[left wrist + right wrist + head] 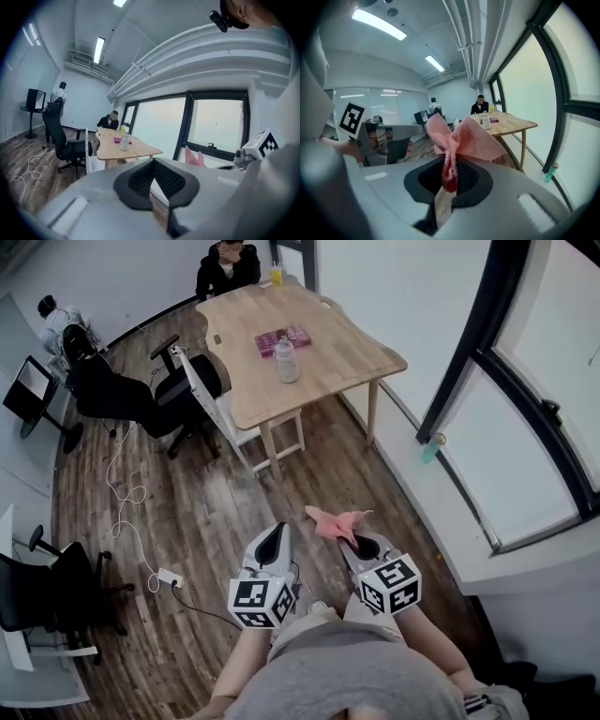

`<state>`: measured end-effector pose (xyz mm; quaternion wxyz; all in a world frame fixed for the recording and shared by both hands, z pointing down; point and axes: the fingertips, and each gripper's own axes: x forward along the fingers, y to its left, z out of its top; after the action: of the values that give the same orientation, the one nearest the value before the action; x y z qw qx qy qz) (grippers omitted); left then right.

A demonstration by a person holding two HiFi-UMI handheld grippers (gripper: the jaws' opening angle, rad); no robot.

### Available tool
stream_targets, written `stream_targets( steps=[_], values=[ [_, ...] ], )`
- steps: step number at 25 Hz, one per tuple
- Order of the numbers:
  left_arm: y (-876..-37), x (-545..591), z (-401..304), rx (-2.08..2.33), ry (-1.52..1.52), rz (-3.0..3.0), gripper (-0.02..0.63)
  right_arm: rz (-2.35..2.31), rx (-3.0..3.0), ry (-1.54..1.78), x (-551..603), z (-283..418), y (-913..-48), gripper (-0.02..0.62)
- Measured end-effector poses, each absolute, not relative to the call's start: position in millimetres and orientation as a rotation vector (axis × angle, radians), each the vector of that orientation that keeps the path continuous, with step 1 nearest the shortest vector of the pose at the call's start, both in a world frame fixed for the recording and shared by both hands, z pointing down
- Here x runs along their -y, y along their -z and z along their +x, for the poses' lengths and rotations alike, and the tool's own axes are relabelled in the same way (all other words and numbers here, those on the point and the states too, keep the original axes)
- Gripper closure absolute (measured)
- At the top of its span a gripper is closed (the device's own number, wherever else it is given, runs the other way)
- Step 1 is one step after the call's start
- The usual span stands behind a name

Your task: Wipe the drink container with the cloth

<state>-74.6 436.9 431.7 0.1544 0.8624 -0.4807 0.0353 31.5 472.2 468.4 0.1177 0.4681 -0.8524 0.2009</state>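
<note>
"Head view, lower centre: what is the person holding?"

"Two claws, each topped by a marker cube. The right claw (pixel 359 542) pinches a pink cloth (pixel 335 521), which fans out over the wooden floor (pixel 216 512). The left claw (pixel 275 532) sits just beside it, pressed together and carrying nothing."

"Do the gripper views agree?"

"They do. Right gripper view shows the cloth bunched between the black pads (pixel 466 180) and flaring wide above them. Left gripper view shows that claw's pads meeting at the tips, with nothing between."

"And the drink container (pixel 287 360)?"

"Upright on the light wooden table (pixel 347 357), upper middle of the frame, well apart from both claws. It is a pale bottle standing just beside a pink packet (pixel 281 337)."

"Who else is in frame?"

"A seated person (pixel 228 266) in dark clothes is at the table's far end, top of frame, with a yellow drink (pixel 276 276) close by. A second person (pixel 56 322) in white is at upper left. A white chair (pixel 220 413) stands against the table's left edge, and a black office chair (pixel 178 390) is next to it. A white cable (pixel 127 498) trails down the left of the floor to a power strip (pixel 169 576)."
</note>
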Motion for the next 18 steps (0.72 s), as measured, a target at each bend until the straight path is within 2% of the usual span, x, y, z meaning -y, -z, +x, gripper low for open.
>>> stream_targets(
  steps=[18],
  values=[
    [-435, -437, -120, 1.334, -0.066, 2.474, 0.603, 1.451, 2.492, -0.552, -467, -11, -453, 0.569]
  ],
)
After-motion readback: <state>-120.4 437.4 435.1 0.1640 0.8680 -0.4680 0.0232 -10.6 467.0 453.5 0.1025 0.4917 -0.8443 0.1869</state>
